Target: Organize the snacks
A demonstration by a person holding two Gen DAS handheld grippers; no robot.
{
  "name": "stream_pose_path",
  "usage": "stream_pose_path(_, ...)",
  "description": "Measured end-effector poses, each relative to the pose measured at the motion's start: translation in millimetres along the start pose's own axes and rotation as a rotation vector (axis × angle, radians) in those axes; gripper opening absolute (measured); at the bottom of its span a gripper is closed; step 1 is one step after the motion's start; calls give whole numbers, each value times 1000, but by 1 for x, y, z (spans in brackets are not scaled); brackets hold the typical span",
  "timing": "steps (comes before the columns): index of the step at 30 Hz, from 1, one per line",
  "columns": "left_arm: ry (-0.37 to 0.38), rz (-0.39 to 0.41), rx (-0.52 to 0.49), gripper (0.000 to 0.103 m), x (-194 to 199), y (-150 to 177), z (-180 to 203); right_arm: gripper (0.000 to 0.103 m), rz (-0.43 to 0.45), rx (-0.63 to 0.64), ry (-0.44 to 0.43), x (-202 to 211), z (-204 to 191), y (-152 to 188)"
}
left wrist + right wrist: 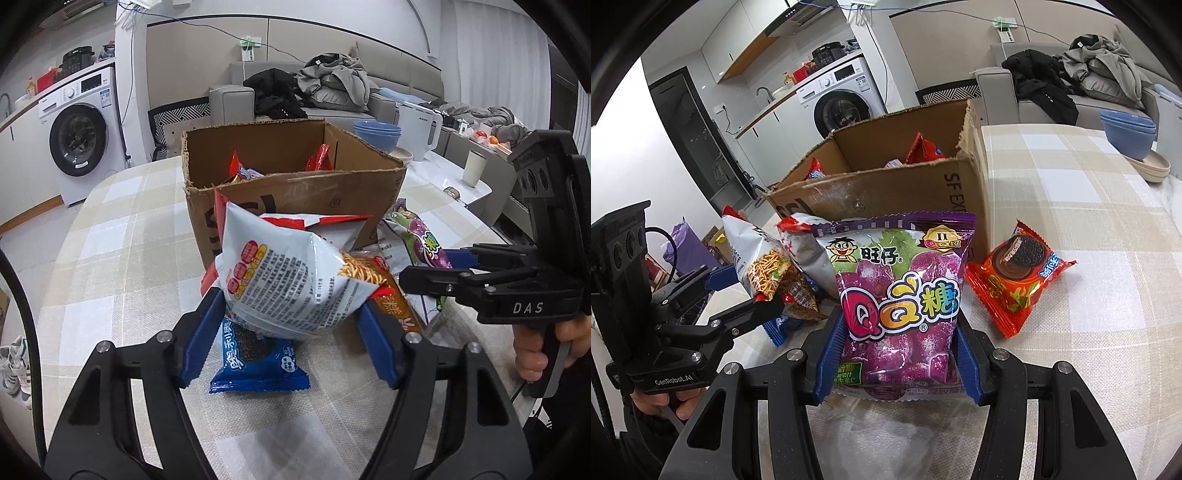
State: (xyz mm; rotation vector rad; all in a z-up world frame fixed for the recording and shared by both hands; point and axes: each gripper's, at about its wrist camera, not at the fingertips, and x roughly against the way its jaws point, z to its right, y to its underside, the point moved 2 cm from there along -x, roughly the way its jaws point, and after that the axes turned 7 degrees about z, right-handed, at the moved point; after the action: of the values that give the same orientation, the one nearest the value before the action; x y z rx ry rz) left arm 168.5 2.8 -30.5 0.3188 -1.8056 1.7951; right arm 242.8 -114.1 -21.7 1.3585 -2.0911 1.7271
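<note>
Now | left claw (pixel 291 328) clamps noodle bag (pixel 295 280) | right claw (pixel 897 354) clamps purple candy bag (pixel 897 295)

Both grippers share one build: black linkage arms with triangular cut-outs, silver round screws at the pivots, and ribbed blue finger pads (pixel 199 332). The right gripper (pixel 436 267) body is marked "DAS" in white; the left gripper (pixel 753 291) body reads "GenRobot.AI". A dark sleeve cuff shows behind each trigger handle.
</note>
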Motion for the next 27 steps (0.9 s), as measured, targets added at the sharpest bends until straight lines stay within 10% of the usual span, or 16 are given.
stream_pose_path(27, -6, 136, 93, 69, 82, -26, -20, 55, 93, 47, -38, 36, -9, -12)
